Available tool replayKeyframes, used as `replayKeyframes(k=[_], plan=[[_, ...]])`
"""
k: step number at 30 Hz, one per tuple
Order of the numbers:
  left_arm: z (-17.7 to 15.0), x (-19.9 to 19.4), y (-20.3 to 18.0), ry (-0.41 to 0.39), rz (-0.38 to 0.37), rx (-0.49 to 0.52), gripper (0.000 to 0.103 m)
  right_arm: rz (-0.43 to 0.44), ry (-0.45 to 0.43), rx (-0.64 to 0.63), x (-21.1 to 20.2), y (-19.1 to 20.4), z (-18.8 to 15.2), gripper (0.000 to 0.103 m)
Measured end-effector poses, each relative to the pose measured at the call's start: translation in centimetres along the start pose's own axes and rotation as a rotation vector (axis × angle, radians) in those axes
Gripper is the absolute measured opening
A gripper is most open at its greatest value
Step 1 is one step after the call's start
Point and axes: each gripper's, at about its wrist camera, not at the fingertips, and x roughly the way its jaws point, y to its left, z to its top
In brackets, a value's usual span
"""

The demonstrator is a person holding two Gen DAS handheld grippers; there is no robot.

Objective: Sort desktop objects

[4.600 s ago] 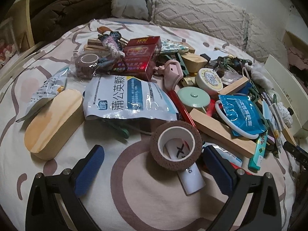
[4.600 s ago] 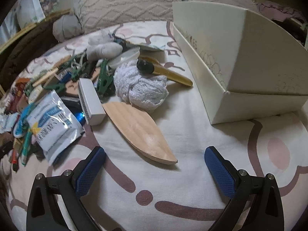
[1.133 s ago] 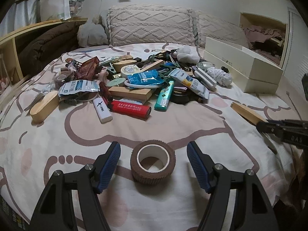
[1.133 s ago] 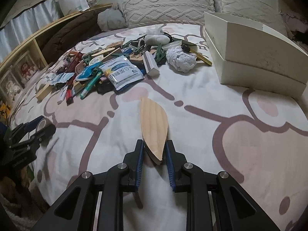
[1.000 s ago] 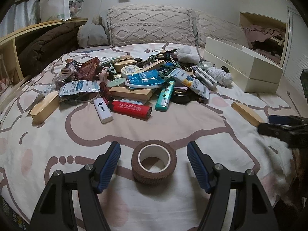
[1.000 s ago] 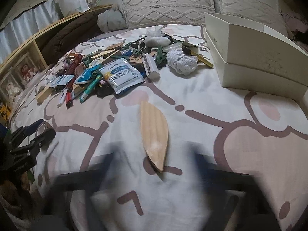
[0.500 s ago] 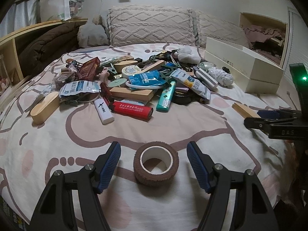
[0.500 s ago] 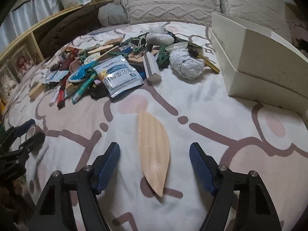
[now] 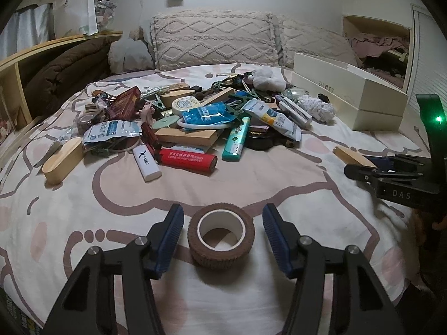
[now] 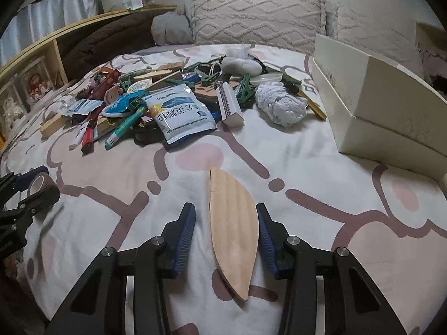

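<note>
The tape roll [image 9: 220,238] sits flat on the bed [image 9: 279,184] between the left gripper's [image 9: 222,236] parted jaws, while the leaf-shaped wooden piece [image 10: 233,229] lies at 6 o'clock between the right gripper's [image 10: 226,230] parted jaws, neither gripped.

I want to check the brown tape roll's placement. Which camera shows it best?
The left wrist view: the brown tape roll lies flat and whole between the open left gripper. The right wrist view catches only a sliver at its left edge, partly behind that gripper.
</note>
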Motion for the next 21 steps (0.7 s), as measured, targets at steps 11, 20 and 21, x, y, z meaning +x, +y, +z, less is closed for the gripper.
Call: replayKeyframes(k=[11,20,21], plan=[[-0.43,-0.36,0.04,0.01,0.004,0.005,0.051,0.019,-0.012,0.023,0.15,-0.38,-0.23,0.044],[-0.75,-0.8,-0.26,0.006,0.003,0.022,0.051,0.012,-0.018,0.023,0.22,-0.2,-0.4,0.044],[-0.78,-0.85,-0.38,0.004,0.004,0.028,0.051,0.013,-0.019,0.024,0.22,-0.23,-0.41,0.044]])
